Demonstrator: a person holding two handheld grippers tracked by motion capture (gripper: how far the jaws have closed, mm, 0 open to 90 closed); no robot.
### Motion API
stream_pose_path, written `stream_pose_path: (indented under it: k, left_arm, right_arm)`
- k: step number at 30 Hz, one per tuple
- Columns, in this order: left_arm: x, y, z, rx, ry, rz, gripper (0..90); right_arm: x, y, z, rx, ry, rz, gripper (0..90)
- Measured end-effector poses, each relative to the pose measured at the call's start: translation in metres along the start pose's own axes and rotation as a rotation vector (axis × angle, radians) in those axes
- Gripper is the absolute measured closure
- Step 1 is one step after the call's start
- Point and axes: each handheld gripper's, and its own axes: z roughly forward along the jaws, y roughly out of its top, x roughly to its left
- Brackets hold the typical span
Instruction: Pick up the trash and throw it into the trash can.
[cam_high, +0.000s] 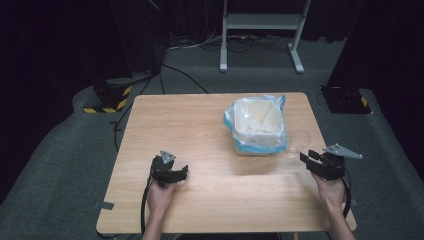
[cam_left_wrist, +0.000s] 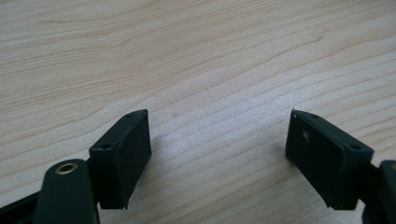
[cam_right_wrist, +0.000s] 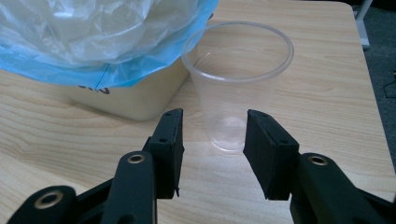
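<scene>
Right tongs (cam_right_wrist: 212, 140) stand released, jaws either side of the clear cup (cam_right_wrist: 237, 84); left tongs (cam_left_wrist: 217, 154) rest released on the desk (cam_high: 200, 125). Closing on the cup seems next.

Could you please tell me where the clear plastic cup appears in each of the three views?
High view: the clear plastic cup stands right of the bag-lined cream bin, just ahead of the right gripper.
Left gripper view: bare wooden table between the open jaws.
Right gripper view: upper centre, upright beyond the open jaws.
Shared landmark: the bin.
</scene>
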Motion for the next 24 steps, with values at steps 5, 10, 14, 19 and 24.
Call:
stream_pose_path:
  k: [5,10,14,19,24]
  left_arm:
    - [0.000,0.000,0.000,0.000,0.000,0.000,21.9]
    - [0.000,0.000,0.000,0.000,0.001,0.000,22.0]
    - [0.000,0.000,0.000,0.000,0.001,0.000,22.0]
    - [0.000,0.000,0.000,0.000,0.000,0.000,22.0]
    - [0.000,0.000,0.000,0.000,0.001,0.000,22.0]
  right_arm:
    - [-0.001,0.007,-0.004,-0.007,-0.010,-0.003,56.9]
    - [-0.004,0.015,-0.007,-0.011,-0.018,-0.009,57.9]
    - [-0.007,0.023,-0.007,-0.011,-0.017,-0.005,58.9]
    - [-0.010,0.031,-0.004,-0.007,-0.020,-0.003,59.7]
    - [-0.015,0.038,-0.002,-0.004,-0.025,0.010,60.5]
